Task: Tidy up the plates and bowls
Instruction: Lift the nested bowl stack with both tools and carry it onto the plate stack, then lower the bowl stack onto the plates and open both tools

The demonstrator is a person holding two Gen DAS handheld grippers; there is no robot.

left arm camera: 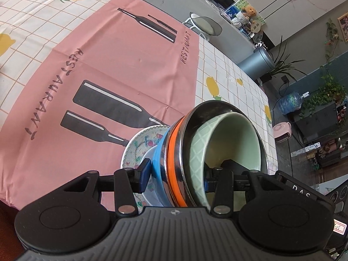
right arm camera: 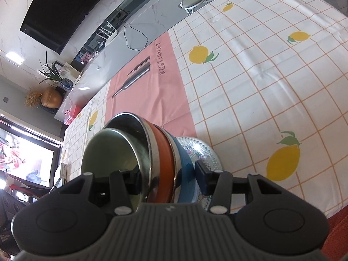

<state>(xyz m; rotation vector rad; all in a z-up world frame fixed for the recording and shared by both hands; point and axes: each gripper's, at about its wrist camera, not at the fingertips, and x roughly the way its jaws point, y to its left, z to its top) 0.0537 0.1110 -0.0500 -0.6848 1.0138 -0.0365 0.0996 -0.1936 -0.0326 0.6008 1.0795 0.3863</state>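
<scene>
A nest of bowls fills both views: a pale green bowl [left arm camera: 230, 139] inside a steel bowl with an orange band [left arm camera: 174, 152], inside a blue bowl [left arm camera: 159, 165]. Under them lies a floral plate [left arm camera: 136, 145]. My left gripper [left arm camera: 184, 174] is shut on the nest's near wall, one pad inside the green bowl and one on the blue bowl's outside. My right gripper [right arm camera: 165, 178] clamps the opposite side of the same nest: green bowl [right arm camera: 104, 152], orange band [right arm camera: 162, 152], blue bowl [right arm camera: 184, 163], with a knobbly plate [right arm camera: 206, 152] beneath. Whether the plates rest on the table I cannot tell.
A pink "Restaurant" mat [left arm camera: 121, 65] lies on the lemon-print tablecloth [right arm camera: 261, 87]. A stool [left arm camera: 204, 25] stands beyond the table's far edge, with a black cable [right arm camera: 134, 34] on the counter behind. The table's right edge [left arm camera: 269, 113] drops to the floor.
</scene>
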